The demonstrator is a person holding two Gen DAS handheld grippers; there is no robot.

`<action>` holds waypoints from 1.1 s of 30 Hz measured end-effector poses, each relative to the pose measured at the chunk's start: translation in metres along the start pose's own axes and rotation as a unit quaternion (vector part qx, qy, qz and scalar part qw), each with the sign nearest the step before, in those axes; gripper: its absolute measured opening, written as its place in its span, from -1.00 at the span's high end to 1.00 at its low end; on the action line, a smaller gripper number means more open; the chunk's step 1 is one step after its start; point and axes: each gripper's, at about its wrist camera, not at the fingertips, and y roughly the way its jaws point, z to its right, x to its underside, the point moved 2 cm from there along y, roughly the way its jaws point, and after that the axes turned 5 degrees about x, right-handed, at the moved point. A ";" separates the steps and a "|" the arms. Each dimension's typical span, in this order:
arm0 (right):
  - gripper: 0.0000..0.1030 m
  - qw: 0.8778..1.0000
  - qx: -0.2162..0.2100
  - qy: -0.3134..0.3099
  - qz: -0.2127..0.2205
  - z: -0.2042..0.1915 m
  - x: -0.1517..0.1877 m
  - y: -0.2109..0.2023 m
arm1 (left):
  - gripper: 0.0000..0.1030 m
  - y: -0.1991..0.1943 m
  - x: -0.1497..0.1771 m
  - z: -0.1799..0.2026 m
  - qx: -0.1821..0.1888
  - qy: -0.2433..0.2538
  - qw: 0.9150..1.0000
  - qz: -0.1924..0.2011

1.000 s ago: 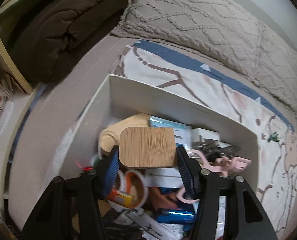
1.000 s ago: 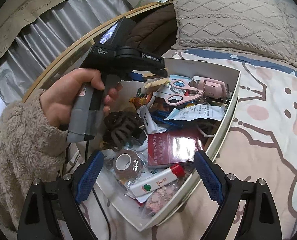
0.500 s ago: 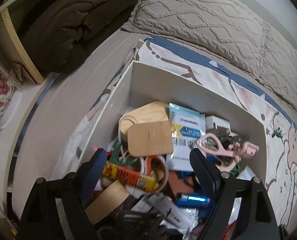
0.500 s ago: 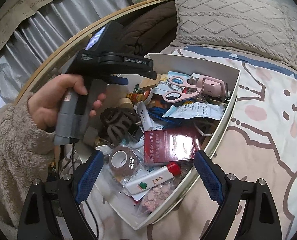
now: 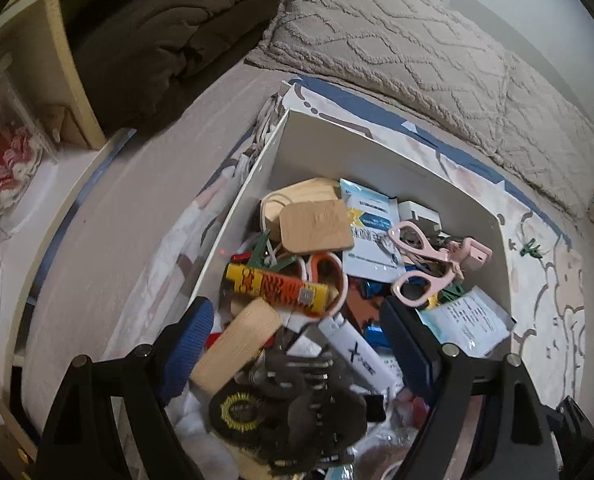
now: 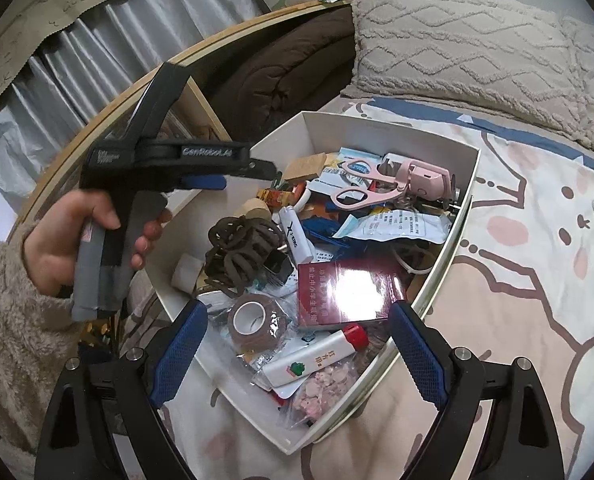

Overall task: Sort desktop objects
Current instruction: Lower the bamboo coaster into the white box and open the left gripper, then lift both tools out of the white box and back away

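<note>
A white box (image 5: 377, 160) full of small objects sits on the patterned bedspread; it also shows in the right wrist view (image 6: 463, 208). A flat bamboo piece (image 5: 316, 227) lies in the box's far part, also seen in the right wrist view (image 6: 305, 166). My left gripper (image 5: 293, 344) is open and empty, above the box's near-left part; the right wrist view shows it held in a hand (image 6: 217, 176). My right gripper (image 6: 297, 354) is open and empty over the box's near end, above a brown tape roll (image 6: 255, 324).
The box also holds pink scissors (image 5: 421, 264), a yellow tube (image 5: 277, 286), a dark hair claw (image 6: 241, 248), a red booklet (image 6: 345, 290) and a white lighter (image 6: 317, 358). Grey pillows (image 5: 417, 60) lie behind; a wooden shelf (image 5: 69, 80) stands at the left.
My left gripper opened and let go of the bamboo piece, which now lies in the box. The left gripper then drew back and up. The right gripper stayed almost still.
</note>
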 end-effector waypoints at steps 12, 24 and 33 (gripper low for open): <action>-1.00 0.999 0.028 -0.008 0.030 -0.001 0.003 -0.024 | -1.00 -0.049 0.028 0.013 -0.007 0.039 0.997 0.066; -1.00 0.997 0.047 -0.009 0.055 -0.005 0.007 -0.049 | -1.00 -0.096 0.070 0.035 -0.012 0.089 0.988 0.127; -1.00 0.996 0.054 -0.008 0.072 -0.008 0.015 -0.071 | -1.00 -0.124 0.100 0.059 0.000 0.108 0.981 0.162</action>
